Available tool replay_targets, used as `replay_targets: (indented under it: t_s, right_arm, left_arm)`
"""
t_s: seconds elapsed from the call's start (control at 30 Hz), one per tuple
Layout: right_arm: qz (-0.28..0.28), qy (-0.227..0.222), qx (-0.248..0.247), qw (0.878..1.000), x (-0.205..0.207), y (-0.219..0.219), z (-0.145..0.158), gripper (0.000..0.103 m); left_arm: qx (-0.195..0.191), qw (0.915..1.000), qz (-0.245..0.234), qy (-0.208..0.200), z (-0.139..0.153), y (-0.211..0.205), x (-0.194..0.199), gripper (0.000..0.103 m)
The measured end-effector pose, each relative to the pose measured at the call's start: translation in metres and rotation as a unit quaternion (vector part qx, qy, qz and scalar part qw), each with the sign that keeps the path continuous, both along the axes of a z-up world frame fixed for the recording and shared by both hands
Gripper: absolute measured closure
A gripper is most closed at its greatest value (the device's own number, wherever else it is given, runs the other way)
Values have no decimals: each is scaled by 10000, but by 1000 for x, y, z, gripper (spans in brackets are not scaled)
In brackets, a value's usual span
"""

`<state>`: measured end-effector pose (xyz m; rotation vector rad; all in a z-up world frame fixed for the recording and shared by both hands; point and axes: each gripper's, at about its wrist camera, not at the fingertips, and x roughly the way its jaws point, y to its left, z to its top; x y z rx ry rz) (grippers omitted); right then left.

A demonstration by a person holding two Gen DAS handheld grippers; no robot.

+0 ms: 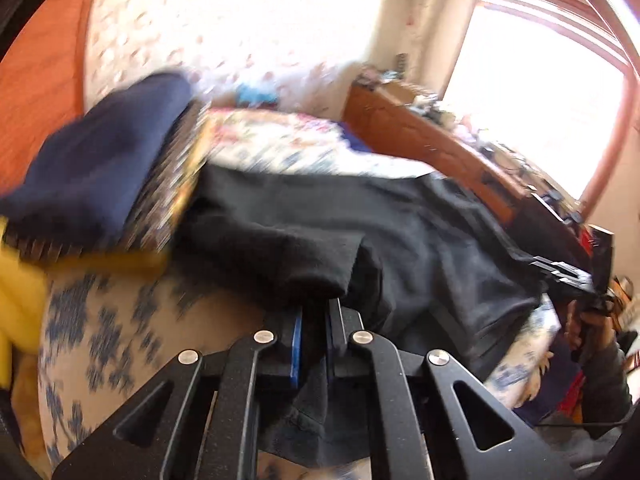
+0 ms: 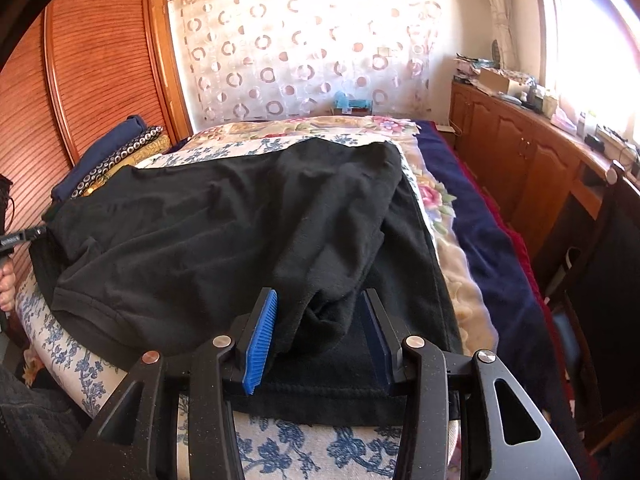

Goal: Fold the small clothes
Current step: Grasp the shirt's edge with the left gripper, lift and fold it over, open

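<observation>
Setting: a bed (image 2: 280,448) covered by a white sheet with blue flowers, in a sunlit bedroom with wooden wardrobe doors (image 2: 80,80) on the left and a window at the right.
Garment: a black T-shirt (image 2: 200,232) lies spread across the near part of the bed, reaching from the left edge almost to the right edge of the flowered sheet, with its hem along the near edge.
Fold: one side of the shirt is doubled over onto the rest, making a thick ridge that runs down toward the near edge.
Right gripper (image 2: 320,340): jaws spread apart, one blue pad on each side of the folded ridge; the left pad touches the cloth, the right pad stands just clear of it.
Left gripper (image 1: 316,344): jaws nearly closed, pinching a bunched edge of the black shirt between the blue pads at the left edge of the bed. This view is blurred.
Stack: folded clothes (image 2: 108,156), navy on top, then a dotted dark piece and a yellow one, sit at the far left edge of the bed beside the wardrobe.
Cabinet: a long wooden cabinet (image 2: 520,152) under the window carries small clutter.
</observation>
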<state>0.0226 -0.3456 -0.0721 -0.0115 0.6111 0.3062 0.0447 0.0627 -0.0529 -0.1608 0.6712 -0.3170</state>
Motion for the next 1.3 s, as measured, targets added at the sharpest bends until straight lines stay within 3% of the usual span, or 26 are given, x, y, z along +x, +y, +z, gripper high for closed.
replay_targets:
  t_s: [0.2,0.4,0.57,0.63,0.77,0.9,1.07,1.3]
  right_arm:
    - [-90,-24,160,9998,-4,-5,-3,58]
    - [-195,-135,254,9994,-10,-8,-1,58]
    - [-274,-258,345,9987,-21,-20,4,58]
    - [-312,-285,370,9984,-23,-24,5,58]
    - [-349,-287,343,9984,-25,-30,3,58]
    - [-372,-289,338,9983,-23,-29,3,58]
    - [-268,-309,262,9988,-18,-21,6,58]
    - [15,-402,45,9992,-2,2,18,58]
  left_arm:
    - [167,9949,-897,-435,53,-70,26,94]
    - [413,9791,-1884,-644,95,-172,56,94]
    - [572,9652,-2466,-654,110,-240,70,94]
    - [627,9641,-2520,-555,107,-251,73,92]
    - [634,9659,-2433,-616,100,-250,74,52]
    - [629,9710,-2226,-597,97,-239,74,34]
    - [781,9768,-1861,-715,87,-209,68,27]
    - [882,9857,-1256,-697,67,-156,58,26]
